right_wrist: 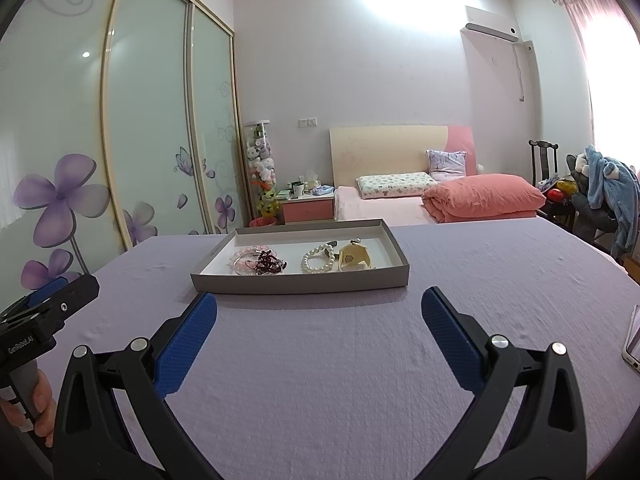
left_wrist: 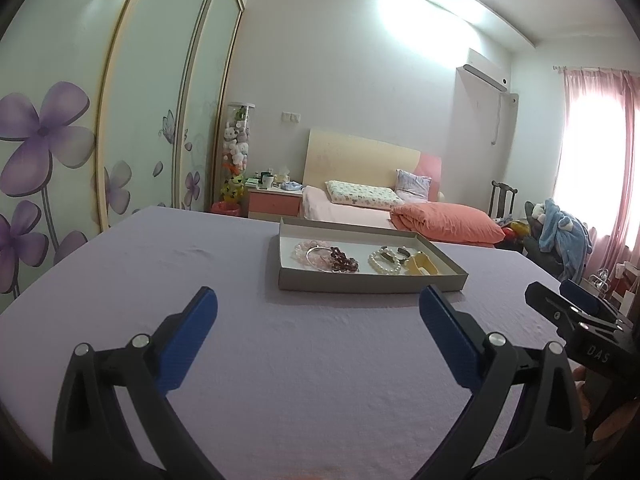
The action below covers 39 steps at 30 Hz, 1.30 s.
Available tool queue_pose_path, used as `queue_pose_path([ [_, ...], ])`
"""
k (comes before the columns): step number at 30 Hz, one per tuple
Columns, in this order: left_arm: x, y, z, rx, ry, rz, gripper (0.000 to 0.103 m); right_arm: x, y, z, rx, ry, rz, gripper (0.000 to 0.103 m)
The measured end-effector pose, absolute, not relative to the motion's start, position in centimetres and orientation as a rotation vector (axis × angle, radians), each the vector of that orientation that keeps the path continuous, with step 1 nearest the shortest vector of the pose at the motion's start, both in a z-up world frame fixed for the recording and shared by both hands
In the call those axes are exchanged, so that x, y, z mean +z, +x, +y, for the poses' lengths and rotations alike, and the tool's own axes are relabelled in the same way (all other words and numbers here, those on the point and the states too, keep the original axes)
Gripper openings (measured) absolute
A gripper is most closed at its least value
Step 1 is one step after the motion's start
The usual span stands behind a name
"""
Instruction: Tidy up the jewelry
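Observation:
A shallow grey cardboard tray [left_wrist: 372,281] [right_wrist: 300,283] sits on the lilac tablecloth ahead of both grippers. In it lie a pink bead bracelet with a silver bangle [left_wrist: 314,254] [right_wrist: 245,258], a dark red bead bracelet [left_wrist: 343,260] [right_wrist: 270,263], a white pearl bracelet [left_wrist: 383,263] [right_wrist: 318,261] and a small yellow piece [left_wrist: 421,264] [right_wrist: 354,259]. My left gripper [left_wrist: 318,304] is open and empty, short of the tray. My right gripper [right_wrist: 319,306] is open and empty, close to the tray's front wall.
The table [left_wrist: 280,360] [right_wrist: 500,280] is covered by a lilac cloth. A white phone [right_wrist: 634,340] lies at its right edge. Beyond are a bed with pink bedding [right_wrist: 480,198], a nightstand [right_wrist: 308,204], sliding wardrobe doors [left_wrist: 60,140] and a chair with blue clothes [right_wrist: 612,192].

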<state>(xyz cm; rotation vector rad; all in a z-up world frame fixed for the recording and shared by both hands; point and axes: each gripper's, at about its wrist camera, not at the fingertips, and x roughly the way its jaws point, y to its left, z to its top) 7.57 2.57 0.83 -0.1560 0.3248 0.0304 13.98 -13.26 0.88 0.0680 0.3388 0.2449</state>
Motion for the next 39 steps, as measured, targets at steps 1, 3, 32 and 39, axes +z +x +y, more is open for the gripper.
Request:
queue_pose_path([
  [1, 0.84, 7.55, 2.51, 0.028, -0.155, 0.324, 0.099, 0.87, 13.98, -13.27, 0.246, 0.069, 0.339, 0.101],
  [3, 0.93, 7.62, 2.45, 0.027, -0.152, 0.324, 0.099, 0.87, 13.98, -13.28, 0.246, 0.069, 0.339, 0.101],
  [32, 1.35, 7.90, 2.35, 0.030, -0.150, 0.326, 0.099, 1.02, 13.84, -12.58, 0.263, 0.076, 0.345, 0.101],
  [39, 1.53, 7.88, 2.33, 0.034, -0.134, 0.317, 0.099, 1.15, 13.76, -12.50, 0.267, 0.074, 0.345, 0.101],
])
